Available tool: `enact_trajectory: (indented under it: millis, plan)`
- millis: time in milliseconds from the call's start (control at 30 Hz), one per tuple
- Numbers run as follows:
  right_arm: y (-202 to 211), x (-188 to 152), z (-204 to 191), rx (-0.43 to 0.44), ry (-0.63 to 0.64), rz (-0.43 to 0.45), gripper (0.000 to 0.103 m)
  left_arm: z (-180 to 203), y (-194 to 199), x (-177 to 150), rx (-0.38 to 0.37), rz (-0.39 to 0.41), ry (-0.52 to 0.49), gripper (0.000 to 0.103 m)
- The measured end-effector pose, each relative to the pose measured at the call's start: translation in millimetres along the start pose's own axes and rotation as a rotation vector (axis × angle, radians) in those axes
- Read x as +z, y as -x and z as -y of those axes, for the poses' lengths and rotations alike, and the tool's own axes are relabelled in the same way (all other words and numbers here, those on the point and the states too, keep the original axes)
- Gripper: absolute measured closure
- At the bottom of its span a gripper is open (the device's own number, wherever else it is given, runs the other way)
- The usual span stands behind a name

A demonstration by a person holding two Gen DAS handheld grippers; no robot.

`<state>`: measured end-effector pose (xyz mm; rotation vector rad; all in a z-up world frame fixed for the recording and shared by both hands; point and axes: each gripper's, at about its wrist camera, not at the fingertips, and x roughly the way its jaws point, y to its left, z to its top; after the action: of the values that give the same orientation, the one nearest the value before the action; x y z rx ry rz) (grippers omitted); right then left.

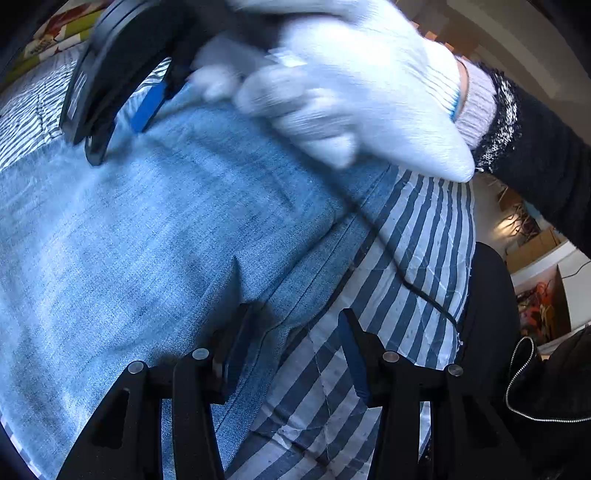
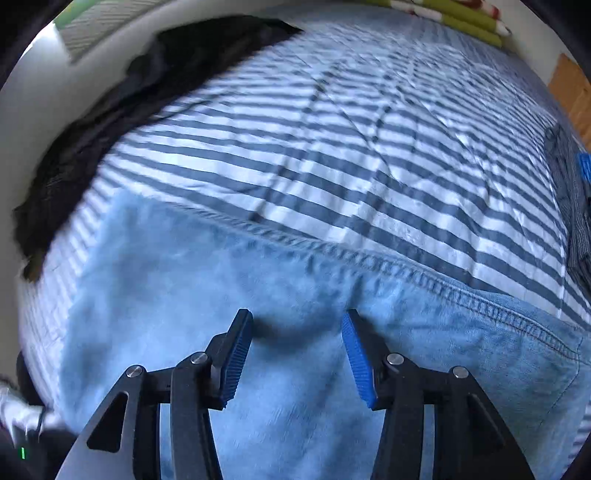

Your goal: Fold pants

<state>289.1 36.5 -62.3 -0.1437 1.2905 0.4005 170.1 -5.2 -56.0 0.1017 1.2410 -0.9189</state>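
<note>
Light blue denim pants lie spread on a blue-and-white striped bedsheet. My left gripper stands open at the pants' stitched edge, its left finger over the denim and its right finger over the sheet. My right gripper, held by a white-gloved hand, points down onto the denim at the upper left. In the right wrist view the right gripper is open, its blue pads apart just above the pants, near the hem seam. Nothing is held between either pair of fingers.
A thin black cable crosses the sheet toward the bed's right edge, beside a black zippered garment. A black cloth lies at the far left of the sheet, and a dark garment at its right edge. Green patterned bedding lies beyond.
</note>
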Motion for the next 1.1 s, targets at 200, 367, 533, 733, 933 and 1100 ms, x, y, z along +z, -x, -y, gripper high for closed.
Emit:
enact_trajectory:
  millis: [200,367,533,733,933,1100]
  plan:
    - [-1,7,-22,-0.075,0.033,-0.006,0.101,-10,4,-4,-0.027,0.011,0.01,0.053]
    - [8,12,-11,-0.021,-0.028,0.037,0.103,-11,6,-3,-0.033,0.016,0.02,0.053]
    - [36,19,-2,-0.003,-0.066,0.13,0.103,-16,10,-3,-0.033,0.015,0.022,0.053]
    - [6,26,10,0.059,-0.08,0.004,0.101,-19,16,0,-0.055,-0.004,0.052,0.054]
    - [93,-28,56,0.09,-0.165,0.208,0.075,-47,98,0,0.013,0.163,0.138,0.052]
    - [87,-82,62,0.002,-0.093,0.105,0.075,-107,105,-35,0.117,0.099,0.298,0.053]
